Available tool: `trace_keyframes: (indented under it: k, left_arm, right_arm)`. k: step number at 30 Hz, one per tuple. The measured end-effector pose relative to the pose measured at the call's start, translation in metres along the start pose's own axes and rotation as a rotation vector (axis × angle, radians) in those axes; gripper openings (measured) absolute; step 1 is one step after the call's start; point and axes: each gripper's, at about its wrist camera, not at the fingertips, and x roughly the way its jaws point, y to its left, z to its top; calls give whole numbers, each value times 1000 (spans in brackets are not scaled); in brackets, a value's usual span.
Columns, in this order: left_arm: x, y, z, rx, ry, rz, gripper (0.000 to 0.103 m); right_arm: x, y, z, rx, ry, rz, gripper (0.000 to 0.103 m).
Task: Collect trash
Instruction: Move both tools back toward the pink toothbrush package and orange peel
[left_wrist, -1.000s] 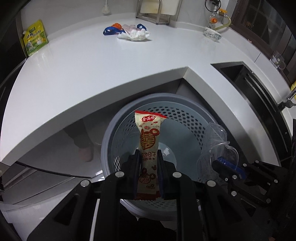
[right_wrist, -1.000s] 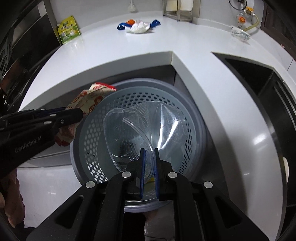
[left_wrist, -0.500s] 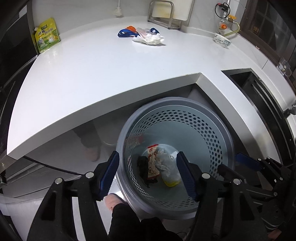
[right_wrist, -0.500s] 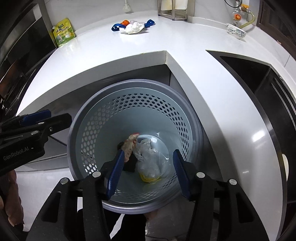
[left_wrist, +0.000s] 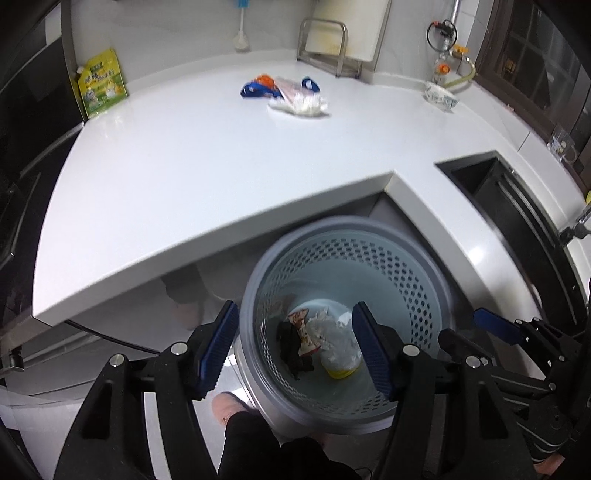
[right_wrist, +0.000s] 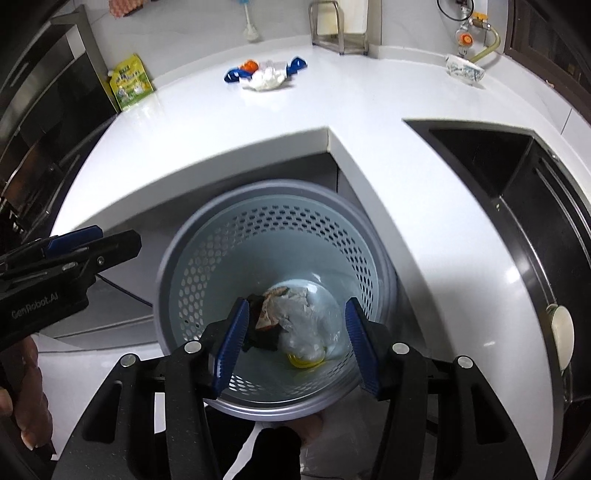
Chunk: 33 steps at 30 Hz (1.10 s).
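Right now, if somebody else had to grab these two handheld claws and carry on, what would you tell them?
Left gripper: open, empty, above the bin; jaws have just opened.
Right gripper: the same.
Bin: on the floor by the counter corner, holding a snack wrapper and clear plastic.
Done: both pieces are in the bin.
Left: the crumpled pile at the back of the white counter.

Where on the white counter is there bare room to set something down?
Most of the counter is bare: the wide stretch between the green pouch at the left wall and the sink on the right. It is crowded only near the back, around the heap of wrappers, the metal rack and a small bowl.
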Motion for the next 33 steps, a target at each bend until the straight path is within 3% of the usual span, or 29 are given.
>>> trace_keyframes:
  k: [13, 21, 29, 33]
  left_arm:
    - [-63, 5, 50, -44, -151, 47, 66]
    - [-93, 13, 93, -29, -253, 61, 70]
    - [-83, 45, 151, -29, -301, 14, 76]
    - [-61, 63, 186, -18, -283, -12, 79]
  right_arm:
    - [-49, -19, 50, 34, -133, 32, 54]
    - [-64, -19, 98, 67, -218, 73, 54]
    - [-53, -3, 151, 71, -267, 37, 54]
    - [-37, 8, 187, 93, -278, 12, 56]
